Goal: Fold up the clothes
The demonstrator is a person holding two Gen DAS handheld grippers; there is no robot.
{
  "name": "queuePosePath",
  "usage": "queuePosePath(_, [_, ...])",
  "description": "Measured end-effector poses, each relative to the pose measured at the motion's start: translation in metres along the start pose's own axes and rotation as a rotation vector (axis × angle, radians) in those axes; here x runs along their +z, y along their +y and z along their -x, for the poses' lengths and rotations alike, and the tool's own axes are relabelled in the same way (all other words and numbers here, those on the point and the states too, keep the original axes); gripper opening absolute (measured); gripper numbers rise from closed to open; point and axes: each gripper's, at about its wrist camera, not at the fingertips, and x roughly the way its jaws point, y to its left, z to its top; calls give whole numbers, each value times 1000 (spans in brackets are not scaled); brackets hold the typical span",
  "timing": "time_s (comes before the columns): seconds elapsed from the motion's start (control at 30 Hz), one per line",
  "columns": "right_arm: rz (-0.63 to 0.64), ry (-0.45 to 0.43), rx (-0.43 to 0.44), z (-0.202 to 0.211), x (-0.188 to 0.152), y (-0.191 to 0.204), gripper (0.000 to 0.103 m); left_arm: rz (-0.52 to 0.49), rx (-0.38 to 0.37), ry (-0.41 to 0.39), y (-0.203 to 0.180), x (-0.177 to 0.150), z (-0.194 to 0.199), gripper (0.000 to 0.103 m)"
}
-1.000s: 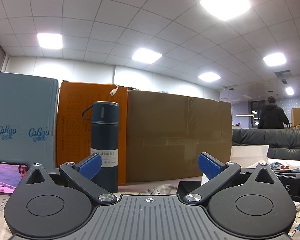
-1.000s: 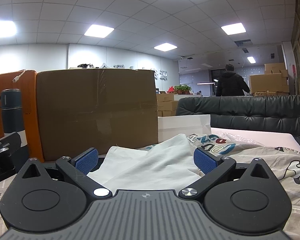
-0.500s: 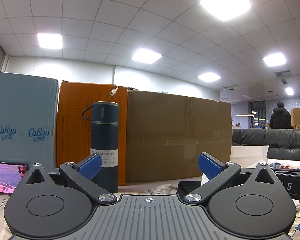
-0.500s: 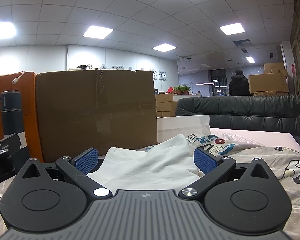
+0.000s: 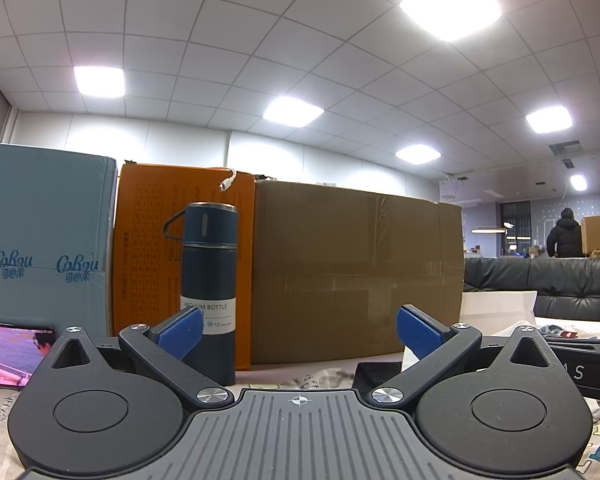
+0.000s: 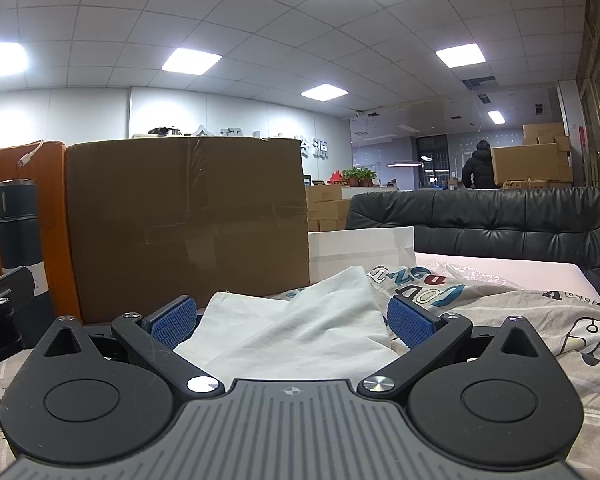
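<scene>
— While both grippers sat spread wide and empty, where was the white garment (image 6: pixel 296 332)?
— Crumpled on the printed sheet (image 6: pixel 540 320), between the right gripper (image 6: pixel 292 322) pads.
— Risk?
— Knocking the vacuum bottle (image 5: pixel 209 280); only the left gripper (image 5: pixel 300 330) view showed it near.

Probably an office or stockroom, grid ceiling panel lights (image 6: pixel 191 60), stacked cardboard boxes (image 6: pixel 530 164), black sofa (image 6: pixel 500 220)
</scene>
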Motion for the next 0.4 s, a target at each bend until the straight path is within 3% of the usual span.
queuePosePath(0.4, [1, 2, -3, -1, 0, 0, 103, 1, 2, 4, 0, 0, -1, 103])
